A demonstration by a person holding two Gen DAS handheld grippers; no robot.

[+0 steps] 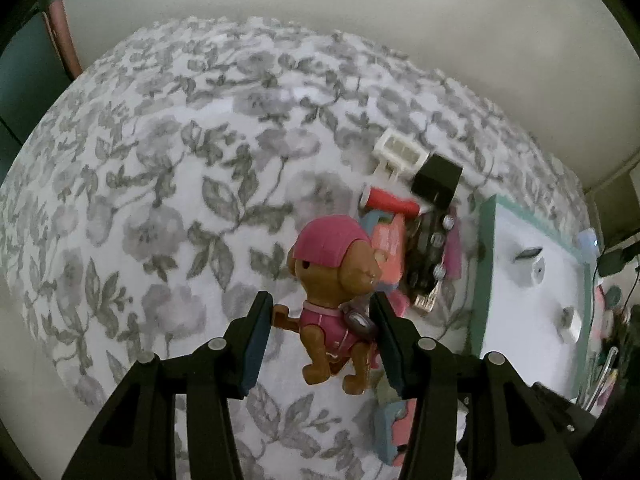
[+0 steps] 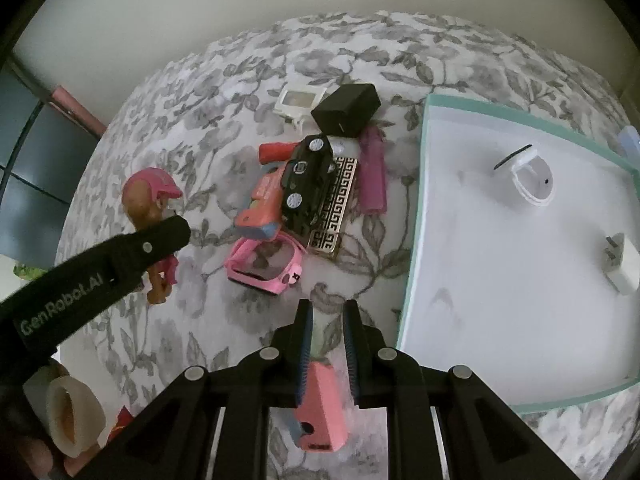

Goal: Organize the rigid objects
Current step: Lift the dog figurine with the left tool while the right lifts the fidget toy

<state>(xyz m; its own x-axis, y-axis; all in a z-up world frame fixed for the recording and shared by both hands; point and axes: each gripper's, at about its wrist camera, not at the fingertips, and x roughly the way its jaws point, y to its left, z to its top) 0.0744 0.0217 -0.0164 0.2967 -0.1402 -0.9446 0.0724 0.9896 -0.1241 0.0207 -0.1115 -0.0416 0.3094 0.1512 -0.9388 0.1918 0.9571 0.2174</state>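
Your left gripper (image 1: pixel 322 330) was clamped on the toy dog (image 1: pixel 334 284) — a brown figure in a pink helmet and pink suit, pinched at the body between the two dark pads and lifted clear of the floral cloth (image 1: pixel 160 160). In the right wrist view the same dog (image 2: pixel 154 216) hung at about 9 o'clock, with the left gripper's black finger (image 2: pixel 160 240) crossing in front of it. Your right gripper (image 2: pixel 328 344) was closed on a pink block (image 2: pixel 320 404) with a bluish edge, which sat between the ribbed pads and reached back toward the camera; what kind of toy it was could not be told. The remaining pile lay near the centre of the right wrist view: a black toy car (image 2: pixel 310 180) on its back, wheels up, resting over a pink toy (image 2: pixel 264 200) and a black-and-gold patterned case (image 2: pixel 334 208). A red cylinder (image 2: pixel 276 151) lay at the pile's 11 o'clock edge, pink glasses (image 2: pixel 266 266) at its 6 o'clock edge, and a pink tube (image 2: pixel 374 172) just beside the case at 3 o'clock. A black box (image 2: pixel 348 110) and a white frame (image 2: pixel 296 102) sat at 12 o'clock, touching or nearly so. The white tray (image 2: pixel 500 280) with a teal rim filled the 3 o'clock side — it held a white ring-shaped piece (image 2: pixel 534 178) and a small white and grey piece (image 2: pixel 620 266).
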